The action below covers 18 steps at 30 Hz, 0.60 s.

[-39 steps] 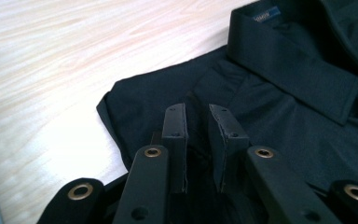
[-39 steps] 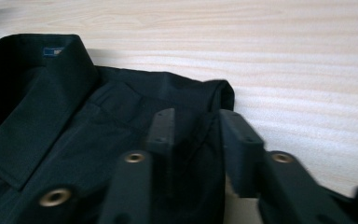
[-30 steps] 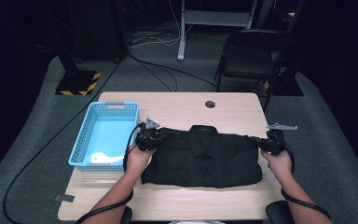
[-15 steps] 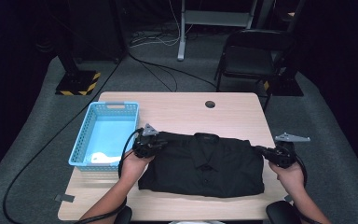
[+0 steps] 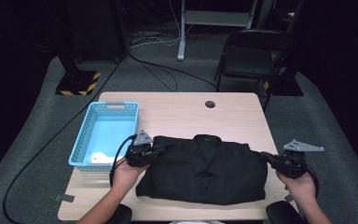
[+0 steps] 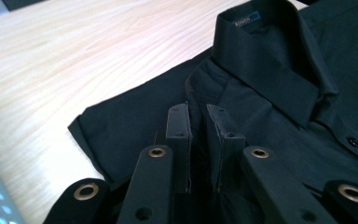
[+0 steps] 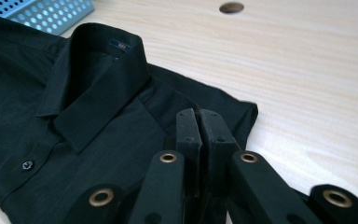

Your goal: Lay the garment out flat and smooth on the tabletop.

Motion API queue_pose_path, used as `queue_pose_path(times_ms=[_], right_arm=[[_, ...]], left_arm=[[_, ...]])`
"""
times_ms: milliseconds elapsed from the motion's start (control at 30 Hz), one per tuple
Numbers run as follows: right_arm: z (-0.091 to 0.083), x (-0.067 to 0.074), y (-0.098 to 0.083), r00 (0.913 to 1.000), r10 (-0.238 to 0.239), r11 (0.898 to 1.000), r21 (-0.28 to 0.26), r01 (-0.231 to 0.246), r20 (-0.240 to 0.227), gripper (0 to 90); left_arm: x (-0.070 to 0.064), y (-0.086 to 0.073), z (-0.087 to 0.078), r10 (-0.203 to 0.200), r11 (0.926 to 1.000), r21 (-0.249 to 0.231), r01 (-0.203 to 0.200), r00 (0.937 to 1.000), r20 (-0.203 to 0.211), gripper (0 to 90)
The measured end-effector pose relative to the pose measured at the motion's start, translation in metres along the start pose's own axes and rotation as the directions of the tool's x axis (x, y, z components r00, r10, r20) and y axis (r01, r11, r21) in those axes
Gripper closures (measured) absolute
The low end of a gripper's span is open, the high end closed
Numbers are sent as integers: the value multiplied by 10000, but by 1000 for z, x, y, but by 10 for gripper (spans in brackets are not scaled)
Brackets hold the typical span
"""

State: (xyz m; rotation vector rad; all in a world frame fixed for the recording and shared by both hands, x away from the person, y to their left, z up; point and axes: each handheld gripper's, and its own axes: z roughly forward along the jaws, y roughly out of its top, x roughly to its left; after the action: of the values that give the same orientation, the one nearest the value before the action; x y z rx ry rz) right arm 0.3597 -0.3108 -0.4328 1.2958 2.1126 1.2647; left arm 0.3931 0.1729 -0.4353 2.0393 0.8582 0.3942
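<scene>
A black collared shirt (image 5: 205,172) lies face up and folded on the wooden table (image 5: 182,112), collar toward the far side. My left gripper (image 5: 154,150) is shut on the shirt's left shoulder edge. In the left gripper view its jaws (image 6: 198,114) pinch a fold of the dark cloth (image 6: 279,70) beside the collar. My right gripper (image 5: 266,157) is shut on the right shoulder edge. Seen from the right gripper view, the jaws (image 7: 199,116) sit almost together on the fabric (image 7: 88,93) near the sleeve fold.
A blue plastic basket (image 5: 86,140) stands at the table's left, close to my left hand, with something white (image 5: 100,157) inside. A round cable hole (image 5: 209,104) is in the tabletop's far part. A dark chair (image 5: 251,56) stands beyond the table.
Both hands have drawn back toward the near edge and the shirt has slid with them. The right hand has also moved outward to the right, spreading the shirt wider.
</scene>
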Motion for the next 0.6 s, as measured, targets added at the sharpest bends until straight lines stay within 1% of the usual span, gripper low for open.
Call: queue_pose_path(times_ms=[100,267,367,600], right_arm=[[-6,2,8,9997,-241,9995,-195,242,78,868],[-13,2,25,9988,-445,9976,-514,456,215,869],[-18,4,39,9969,-717,9945,-736,740,335,869],[-26,3,70,9925,-1046,9876,-1106,1111,628,869]], left_arm=[[1,6,-5,162,9998,-62,-163,9998,-150,798],[7,20,-13,119,9992,-378,-128,9997,-230,801],[10,32,-18,251,9980,-565,-272,9989,-384,801],[18,61,-26,409,9950,-884,-467,9970,-665,804]])
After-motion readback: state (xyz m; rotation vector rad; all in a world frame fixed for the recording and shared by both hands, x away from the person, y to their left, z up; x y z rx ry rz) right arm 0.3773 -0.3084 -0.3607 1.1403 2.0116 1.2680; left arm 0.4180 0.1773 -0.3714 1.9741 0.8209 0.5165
